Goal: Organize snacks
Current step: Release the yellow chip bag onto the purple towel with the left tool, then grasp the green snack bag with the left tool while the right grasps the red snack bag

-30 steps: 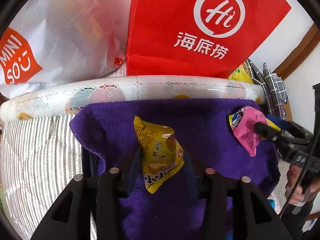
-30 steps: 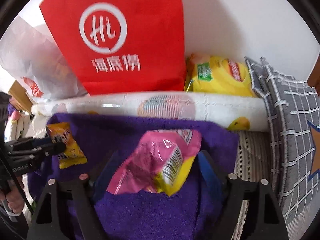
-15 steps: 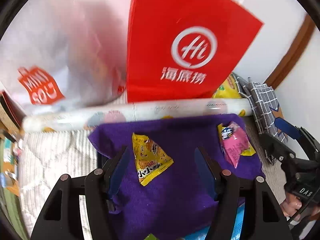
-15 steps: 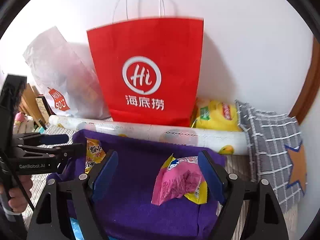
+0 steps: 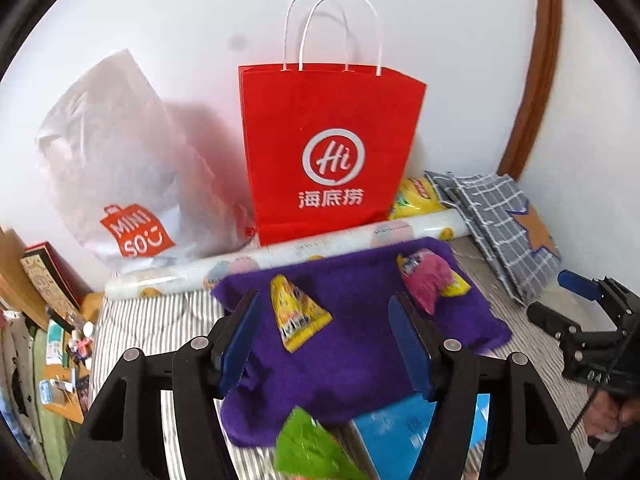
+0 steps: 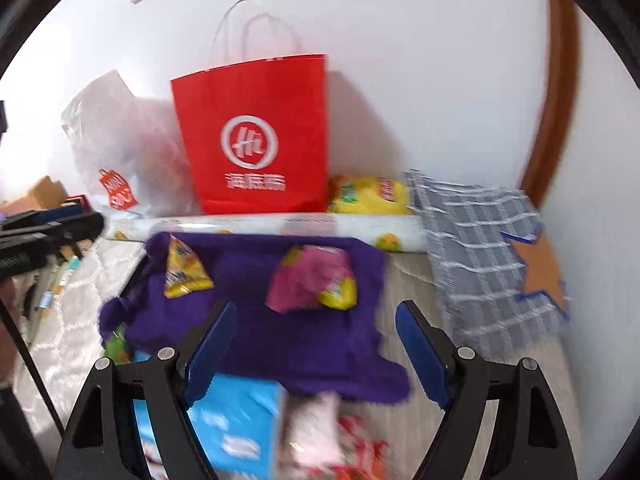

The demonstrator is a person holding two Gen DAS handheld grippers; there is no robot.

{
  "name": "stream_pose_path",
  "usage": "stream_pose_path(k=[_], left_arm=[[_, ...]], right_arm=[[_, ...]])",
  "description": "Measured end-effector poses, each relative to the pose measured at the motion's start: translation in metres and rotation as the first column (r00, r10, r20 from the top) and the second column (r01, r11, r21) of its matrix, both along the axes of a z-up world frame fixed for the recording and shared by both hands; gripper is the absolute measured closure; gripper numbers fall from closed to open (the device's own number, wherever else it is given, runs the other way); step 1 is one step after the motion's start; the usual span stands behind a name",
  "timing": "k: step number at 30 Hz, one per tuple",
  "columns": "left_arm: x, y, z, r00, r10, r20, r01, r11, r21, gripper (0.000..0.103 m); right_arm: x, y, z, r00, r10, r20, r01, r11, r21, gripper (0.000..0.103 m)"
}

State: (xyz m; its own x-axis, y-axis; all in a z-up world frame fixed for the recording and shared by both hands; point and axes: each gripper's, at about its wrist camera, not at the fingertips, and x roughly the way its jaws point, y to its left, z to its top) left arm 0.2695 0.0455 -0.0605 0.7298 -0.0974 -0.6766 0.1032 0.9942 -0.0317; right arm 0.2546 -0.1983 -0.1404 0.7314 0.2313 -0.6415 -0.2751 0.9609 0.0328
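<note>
1. Here, the largest container is a red paper bag (image 5: 328, 152) with white handles, upright against the wall; its white print reads "Hi" in a ring over three Chinese characters. Its contents are hidden.
2. Beside it on the left leans a translucent plastic bag (image 5: 120, 168) with a red "MINISO" tag; whatever is inside is only a blur.
3. A purple cloth (image 5: 352, 344) lies spread on the striped bedding (image 5: 140, 328) and carries both snacks. A rolled printed sheet (image 5: 288, 252) lies between the cloth's far edge and the red bag.
4. A grey checked cloth (image 5: 504, 224) with an orange star sits at the right, well apart from the packets, with bare bedding between it and the purple cloth.
5. A yellow package (image 6: 372, 196) is wedged behind the roll; its label is too small to read.
6. A blue box (image 6: 236, 424) lies at the purple cloth's near edge, its writing blurred, with a green packet (image 5: 312, 448) next to it.
7. The pink snack packet (image 6: 312, 280) rests on the cloth's right part, the yellow snack packet (image 5: 296, 312) left of centre, clearly apart.
8. The left tongs (image 5: 324, 332) stand moderately wide above the yellow packet, gripping nothing.
9. The right tongs (image 6: 316, 344) stand wide and empty, nearer than the pink packet.
</note>
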Motion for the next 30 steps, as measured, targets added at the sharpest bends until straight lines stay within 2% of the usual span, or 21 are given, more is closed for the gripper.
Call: stream_pose_path(k=[6, 12, 14, 16, 21, 25, 30], left_arm=[[-0.038, 0.005, -0.008, 1.000, 0.003, -0.012, -0.004, 0.999, -0.041, 0.037], [-0.064, 0.017, -0.034, 0.999, 0.026, -0.036, -0.030, 0.996, -0.085, 0.037], [-0.070, 0.024, -0.046, 0.998, 0.038, -0.046, -0.043, 0.994, -0.105, 0.037], [-0.073, 0.033, -0.062, 0.996, 0.060, -0.072, -0.068, 0.990, -0.122, 0.037], [-0.082, 0.045, -0.088, 0.988, 0.093, -0.119, -0.108, 0.986, -0.126, 0.037], [-0.091, 0.052, -0.096, 0.987, 0.101, -0.123, -0.115, 0.986, -0.117, 0.037], [-0.097, 0.056, -0.103, 0.987, 0.100, -0.122, -0.115, 0.986, -0.119, 0.037]], right_arm=[[-0.027, -0.042, -0.025, 0.996, -0.062, -0.070, 0.067, 0.996, 0.066, 0.023], [-0.046, -0.053, -0.068, 0.989, -0.054, -0.141, 0.062, 0.997, 0.051, 0.042], [-0.050, -0.052, -0.085, 0.985, -0.054, -0.161, 0.059, 0.998, 0.027, 0.055], [-0.050, -0.052, -0.098, 0.982, -0.048, -0.182, 0.051, 0.999, 0.015, 0.063], [-0.053, -0.051, -0.117, 0.982, -0.033, -0.187, 0.038, 0.999, 0.022, 0.063], [-0.051, -0.049, -0.119, 0.983, -0.029, -0.179, 0.035, 0.999, 0.028, 0.063], [-0.042, -0.042, -0.132, 0.982, -0.032, -0.185, 0.030, 0.999, -0.011, 0.060]])
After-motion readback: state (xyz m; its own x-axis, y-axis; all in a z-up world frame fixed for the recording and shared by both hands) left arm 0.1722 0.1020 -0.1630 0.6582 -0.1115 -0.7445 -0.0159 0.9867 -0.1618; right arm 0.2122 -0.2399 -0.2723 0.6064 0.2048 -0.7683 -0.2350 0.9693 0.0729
